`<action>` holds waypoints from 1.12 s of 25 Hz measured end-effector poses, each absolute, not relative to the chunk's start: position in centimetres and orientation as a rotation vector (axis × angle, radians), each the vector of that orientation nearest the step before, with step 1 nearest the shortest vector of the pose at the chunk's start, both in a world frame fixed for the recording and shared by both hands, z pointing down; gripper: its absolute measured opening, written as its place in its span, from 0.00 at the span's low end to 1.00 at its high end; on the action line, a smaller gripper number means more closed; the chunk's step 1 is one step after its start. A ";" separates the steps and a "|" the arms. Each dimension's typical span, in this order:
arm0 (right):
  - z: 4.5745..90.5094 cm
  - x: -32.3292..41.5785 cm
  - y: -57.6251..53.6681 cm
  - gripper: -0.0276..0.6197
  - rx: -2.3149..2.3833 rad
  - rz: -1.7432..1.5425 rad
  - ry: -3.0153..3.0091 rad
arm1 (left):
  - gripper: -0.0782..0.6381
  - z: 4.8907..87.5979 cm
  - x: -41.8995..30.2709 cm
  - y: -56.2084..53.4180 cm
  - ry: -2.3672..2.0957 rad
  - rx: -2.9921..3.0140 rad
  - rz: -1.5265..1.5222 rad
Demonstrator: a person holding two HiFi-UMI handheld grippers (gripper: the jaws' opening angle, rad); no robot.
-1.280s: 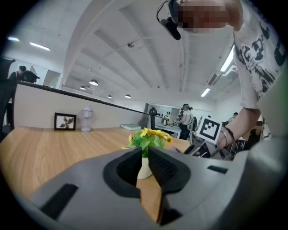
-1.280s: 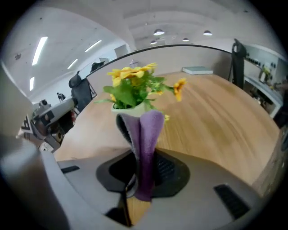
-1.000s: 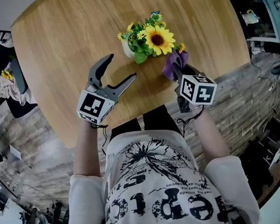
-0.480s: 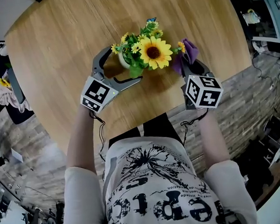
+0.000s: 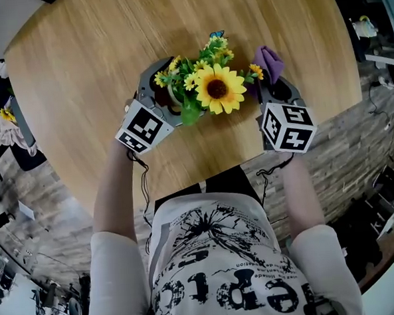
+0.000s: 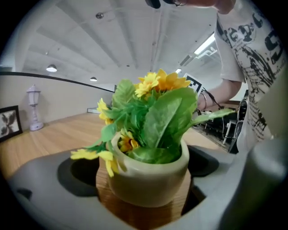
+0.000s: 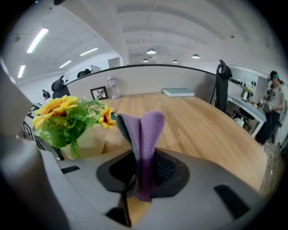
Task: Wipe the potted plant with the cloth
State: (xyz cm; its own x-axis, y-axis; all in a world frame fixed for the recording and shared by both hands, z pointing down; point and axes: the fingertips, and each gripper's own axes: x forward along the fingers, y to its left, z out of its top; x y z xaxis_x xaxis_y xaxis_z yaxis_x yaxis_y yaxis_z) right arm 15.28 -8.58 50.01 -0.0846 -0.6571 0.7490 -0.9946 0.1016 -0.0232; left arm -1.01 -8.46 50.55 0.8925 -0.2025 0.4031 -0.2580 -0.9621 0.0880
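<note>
- Potted plant: it stands upright on the round wooden table, toward the edge nearest the person. It has a pale pot, green leaves, one large sunflower and several small yellow blooms.
- Left gripper: the jaws have just been opening and now stand wide apart. The pot sits between them. The left gripper view shows a dark gap on each side of the pot, so neither pad presses on it.
- Right gripper: the jaws are clamped on a purple cloth. A folded loop of the cloth stands up above the pads.
- Cloth position: it is held just to the right of the plant in the head view, close to a small yellow bloom. The right gripper view shows a gap between cloth and flowers.
- Both grippers flank the plant, with their marker cubes toward the person.
</note>
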 end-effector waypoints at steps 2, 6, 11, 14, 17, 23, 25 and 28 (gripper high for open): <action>50.0 14.8 -9.1 0.17 1.589 0.715 -1.809 | 0.93 50.9 -0.9 -8.4 -0.327 2.926 0.631; 50.1 13.9 -9.5 0.17 1.540 0.679 -1.831 | 0.93 51.6 -0.5 -8.1 -0.275 2.913 0.674; 50.4 13.4 -9.6 0.17 1.537 0.695 -1.848 | 0.85 52.0 -0.6 -8.1 -0.300 2.924 0.726; 50.3 13.3 -9.2 0.17 1.523 0.689 -1.850 | 0.85 51.7 -0.7 -7.9 -0.338 2.919 0.712; 50.0 13.3 -8.9 0.17 1.508 0.675 -1.851 | 0.84 51.5 -0.7 -7.6 -0.406 2.902 0.684; 49.8 11.6 -9.4 0.17 1.450 0.671 -1.893 | 0.84 49.9 -1.6 -7.7 -0.535 2.860 0.617; 49.3 11.1 -9.6 0.17 1.432 0.660 -1.916 | 0.84 48.1 -1.8 -8.2 -0.589 2.852 0.571; 48.0 10.0 -9.8 0.17 1.398 0.641 -1.963 | 0.84 45.1 -2.4 -8.8 -0.654 2.830 0.513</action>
